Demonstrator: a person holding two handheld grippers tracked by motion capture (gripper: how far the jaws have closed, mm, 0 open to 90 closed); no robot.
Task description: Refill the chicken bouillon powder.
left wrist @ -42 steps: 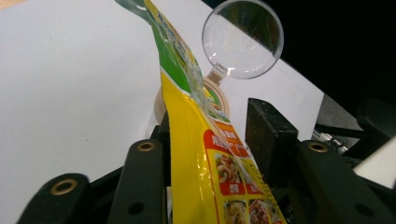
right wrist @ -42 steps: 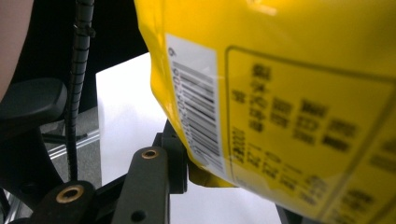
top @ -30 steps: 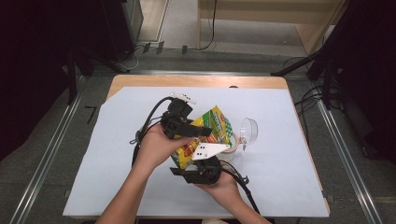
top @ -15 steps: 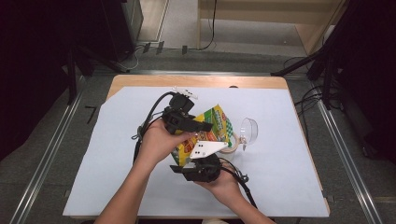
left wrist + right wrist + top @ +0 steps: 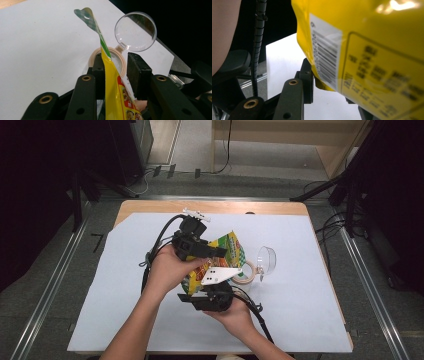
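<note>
A yellow and green snack bag point(image 5: 227, 250) is held upright above the white sheet between my two grippers. My left gripper point(image 5: 219, 252) reaches over it from the left. In the left gripper view point(image 5: 116, 67) the bag's thin sealed edge point(image 5: 110, 80) leans on one pad, and a gap shows at the other pad point(image 5: 136, 72). My right gripper point(image 5: 202, 285) comes from below. In the right gripper view point(image 5: 329, 82) one jaw touches the bag's bottom corner point(image 5: 324, 85) and the other jaw is hidden behind the bag point(image 5: 374, 37).
A small jar with a tan rim point(image 5: 243, 272) and its clear hinged lid point(image 5: 267, 260) swung open stands just right of the bag, also seen past my left jaws as the lid point(image 5: 135, 31). The white sheet point(image 5: 310, 310) covers a wooden table point(image 5: 150, 207). Cables trail from both grippers.
</note>
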